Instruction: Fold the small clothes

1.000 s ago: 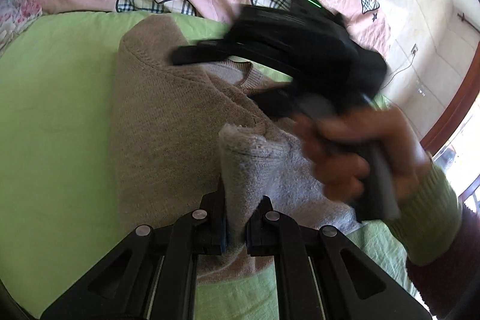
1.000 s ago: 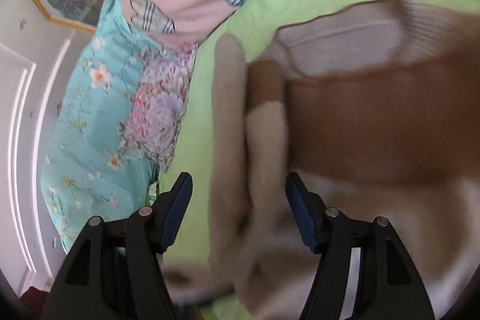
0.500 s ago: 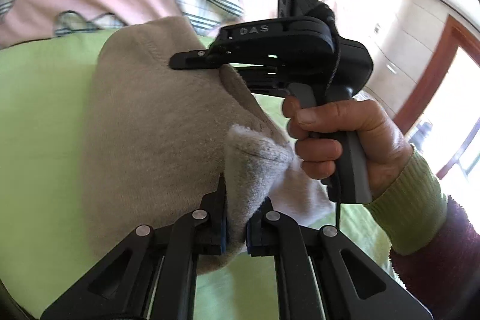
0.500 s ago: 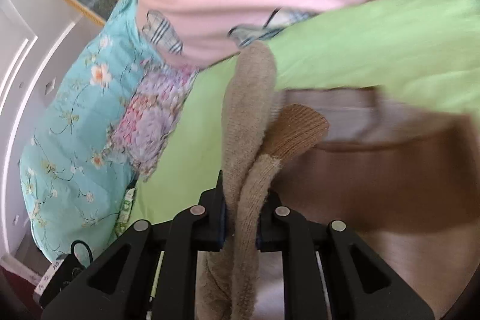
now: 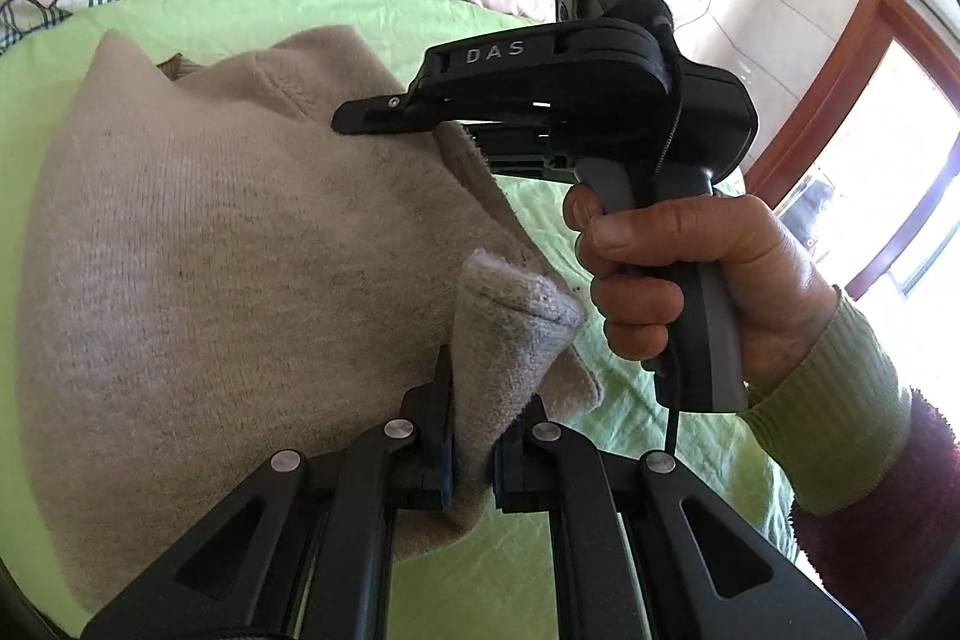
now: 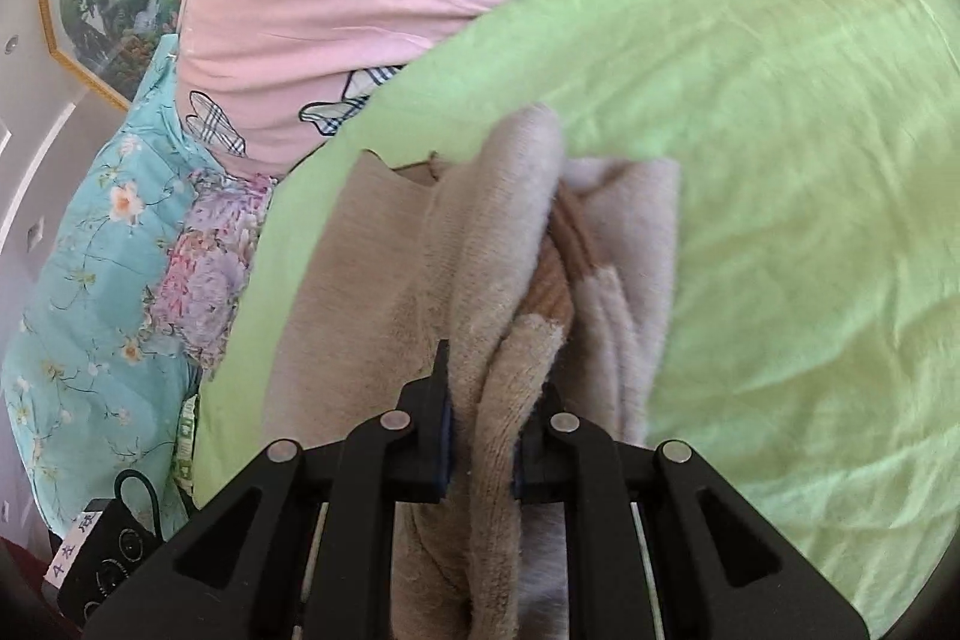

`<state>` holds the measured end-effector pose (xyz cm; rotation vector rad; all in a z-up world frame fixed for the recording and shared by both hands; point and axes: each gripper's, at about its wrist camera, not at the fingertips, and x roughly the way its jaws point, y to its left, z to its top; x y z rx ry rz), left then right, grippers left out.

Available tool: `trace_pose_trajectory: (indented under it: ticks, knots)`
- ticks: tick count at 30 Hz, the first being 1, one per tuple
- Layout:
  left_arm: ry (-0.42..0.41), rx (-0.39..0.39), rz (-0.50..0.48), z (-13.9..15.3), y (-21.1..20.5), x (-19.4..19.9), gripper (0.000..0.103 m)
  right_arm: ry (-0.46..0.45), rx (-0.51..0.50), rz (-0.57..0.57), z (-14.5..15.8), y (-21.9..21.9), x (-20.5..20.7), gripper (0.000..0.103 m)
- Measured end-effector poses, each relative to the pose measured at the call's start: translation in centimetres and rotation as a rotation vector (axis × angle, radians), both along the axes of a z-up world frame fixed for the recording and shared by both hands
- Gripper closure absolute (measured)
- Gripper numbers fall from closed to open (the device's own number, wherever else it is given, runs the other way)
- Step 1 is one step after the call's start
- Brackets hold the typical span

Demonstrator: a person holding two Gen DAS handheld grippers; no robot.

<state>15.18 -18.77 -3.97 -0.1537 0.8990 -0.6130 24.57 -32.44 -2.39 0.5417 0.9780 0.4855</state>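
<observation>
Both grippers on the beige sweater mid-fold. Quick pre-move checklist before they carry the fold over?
1. Left gripper shut on the sweater edge: ok.
2. Right gripper shut on sweater fabric: ok; it pinches several layers, including the brown ribbed cuff.
3. Both grips on the same side of the garment: ok, the right gripper shows further along the same edge.
4. Green sheet bare ahead of the fold: ok.
5. Sweater's far side lying flat: cannot tell, hidden beneath the lifted fabric.
6. Right hand firm on its handle: ok.

Right gripper (image 5: 456, 139): black, grey handle, "DAS" mark, green LED, blk cable. Right hand (image 5: 690, 274): bare skin, green ribbed cuff, maroon sleeve.
</observation>
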Motion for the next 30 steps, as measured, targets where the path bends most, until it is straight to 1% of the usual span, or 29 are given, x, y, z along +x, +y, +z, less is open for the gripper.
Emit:
trace_pose_trajectory:
  ticks: [3,5,6,8,9,10,11,13,14,15,16,17,19,20,21,23,24,25,26,27,29,30]
  knots:
    - [0.022,0.002,0.0,-0.7,0.1,0.8,0.095,-0.004,0.035,-0.015,-0.6,-1.0,0.0,0.087]
    - [0.035,-0.008,0.005,-0.7,0.1,1.2,0.095,-0.002,0.029,-0.016,-1.0,-1.3,0.0,0.086]
    - [0.038,-0.014,0.007,-0.8,0.2,1.3,0.095,-0.004,0.041,-0.018,-1.0,-1.3,0.1,0.084]
    - [0.038,-0.011,0.009,-0.7,0.1,1.5,0.095,-0.001,0.08,-0.031,-0.7,-1.2,0.5,0.082]
    - [0.038,-0.007,0.008,-0.6,0.0,1.7,0.095,0.01,0.122,-0.041,-0.7,-1.3,1.1,0.075]
    - [0.036,0.0,0.009,-0.6,0.0,1.8,0.095,0.018,0.158,-0.048,-0.7,-1.4,1.7,0.061]
    - [0.036,0.003,0.009,-0.6,-0.1,1.8,0.095,0.024,0.167,-0.047,-0.7,-1.2,2.2,0.058]
    - [0.038,0.006,0.01,-0.6,-0.1,1.9,0.095,0.057,0.146,-0.016,-0.8,-0.1,3.7,0.058]
    - [0.039,0.005,0.012,-0.6,0.0,2.0,0.095,0.057,0.124,-0.002,-0.7,0.5,4.0,0.059]
    - [0.038,0.003,0.013,-0.5,0.1,1.9,0.095,0.032,0.078,0.006,-0.1,1.0,4.2,0.066]
    - [0.039,0.0,0.014,-0.3,0.1,1.6,0.095,0.0,0.046,0.017,0.5,1.4,4.3,0.079]
    - [0.039,-0.003,0.015,-0.5,0.0,1.4,0.094,-0.029,0.038,0.026,1.1,1.6,4.2,0.081]
    - [0.052,-0.006,0.015,-0.8,0.0,1.6,0.093,-0.1,0.035,-0.006,2.2,1.0,3.6,0.081]
    - [0.059,-0.01,0.014,-1.0,0.1,1.5,0.092,-0.103,0.034,-0.037,2.1,0.5,3.5,0.081]
    - [0.064,-0.014,0.012,-1.1,0.1,1.5,0.092,-0.094,0.022,-0.088,1.8,-0.4,3.3,0.081]
    - [0.068,-0.015,0.004,-1.2,0.3,1.5,0.091,-0.065,-0.004,-0.144,1.0,-1.6,2.9,0.081]
    - [0.075,-0.022,-0.003,-1.1,0.5,1.3,0.089,-0.058,-0.004,-0.162,0.7,-2.1,2.5,0.078]
    - [0.079,-0.032,-0.009,-0.9,0.8,1.1,0.087,-0.055,0.0,-0.178,0.5,-2.6,2.0,0.078]
    - [0.089,-0.044,-0.017,-0.8,1.3,0.8,0.083,-0.055,0.002,-0.192,0.6,-3.0,1.4,0.078]
    - [0.104,-0.053,-0.022,-0.6,1.8,0.5,0.075,-0.06,-0.001,-0.207,0.9,-3.4,0.8,0.077]
    - [0.112,-0.06,-0.019,0.0,3.0,-0.1,0.066,-0.088,-0.006,-0.233,1.7,-4.1,-0.9,0.066]
    - [0.106,-0.066,-0.013,0.5,3.8,-0.5,0.066,-0.091,-0.003,-0.242,2.0,-4.3,-1.5,0.053]
